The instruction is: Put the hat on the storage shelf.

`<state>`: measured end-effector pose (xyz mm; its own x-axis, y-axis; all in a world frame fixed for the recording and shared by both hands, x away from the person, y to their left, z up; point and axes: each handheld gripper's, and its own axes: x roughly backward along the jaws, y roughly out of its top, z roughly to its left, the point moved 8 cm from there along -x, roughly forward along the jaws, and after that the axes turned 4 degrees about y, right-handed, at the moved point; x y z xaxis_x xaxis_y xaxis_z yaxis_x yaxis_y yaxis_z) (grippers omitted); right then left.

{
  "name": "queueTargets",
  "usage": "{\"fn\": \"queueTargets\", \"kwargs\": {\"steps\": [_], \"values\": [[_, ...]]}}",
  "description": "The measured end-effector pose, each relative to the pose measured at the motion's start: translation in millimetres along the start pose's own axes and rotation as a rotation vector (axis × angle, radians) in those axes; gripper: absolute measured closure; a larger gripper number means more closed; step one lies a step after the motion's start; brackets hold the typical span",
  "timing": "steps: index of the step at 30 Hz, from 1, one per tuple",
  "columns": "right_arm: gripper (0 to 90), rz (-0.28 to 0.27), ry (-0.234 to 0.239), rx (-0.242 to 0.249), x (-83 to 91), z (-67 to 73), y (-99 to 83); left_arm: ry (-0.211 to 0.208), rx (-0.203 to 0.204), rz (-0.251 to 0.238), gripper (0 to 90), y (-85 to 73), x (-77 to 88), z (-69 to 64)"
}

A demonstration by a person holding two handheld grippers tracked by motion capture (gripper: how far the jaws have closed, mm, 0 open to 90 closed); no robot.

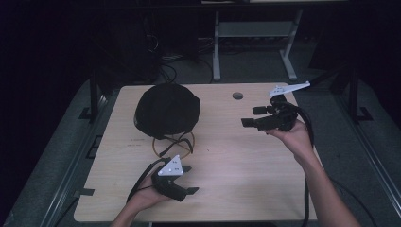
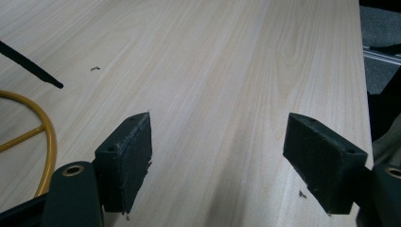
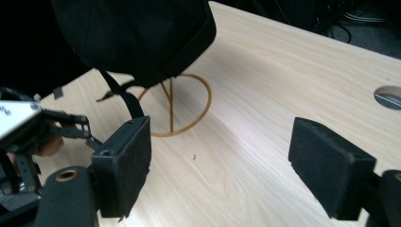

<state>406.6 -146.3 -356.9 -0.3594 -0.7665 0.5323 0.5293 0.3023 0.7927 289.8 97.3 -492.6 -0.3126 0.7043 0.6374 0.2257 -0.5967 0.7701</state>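
Tools [image 1: 189, 178] [image 1: 253, 117] gape empty beside black cap [image 1: 166, 109] on stand [image 1: 173, 144].

The high view is dim: only the pale wooden counter [image 1: 222, 156] catches light from above, while the room around it sinks into near black and fine detail is soft and grainy. Both gripper views are brighter, with a mild sheen on the wood grain and soft shadows under the black padded fingers [image 3: 124, 163]. The black fabric cap on its yellow wire stand [image 3: 142, 33] reads as a featureless dark mass.
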Motion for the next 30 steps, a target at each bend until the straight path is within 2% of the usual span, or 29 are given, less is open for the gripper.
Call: {"fn": "queueTargets", "kwargs": {"steps": [19,30], "values": [[20.5,0.024,0.022,-0.061,3.4,-8.4,-63.0,0.021,0.034,-0.009,18.5,-1.7,0.5,5.3],[20.1,0.033,0.023,-0.089,8.4,-10.2,-89.0,0.027,0.047,-0.010,18.2,-3.1,0.6,6.8]]}}
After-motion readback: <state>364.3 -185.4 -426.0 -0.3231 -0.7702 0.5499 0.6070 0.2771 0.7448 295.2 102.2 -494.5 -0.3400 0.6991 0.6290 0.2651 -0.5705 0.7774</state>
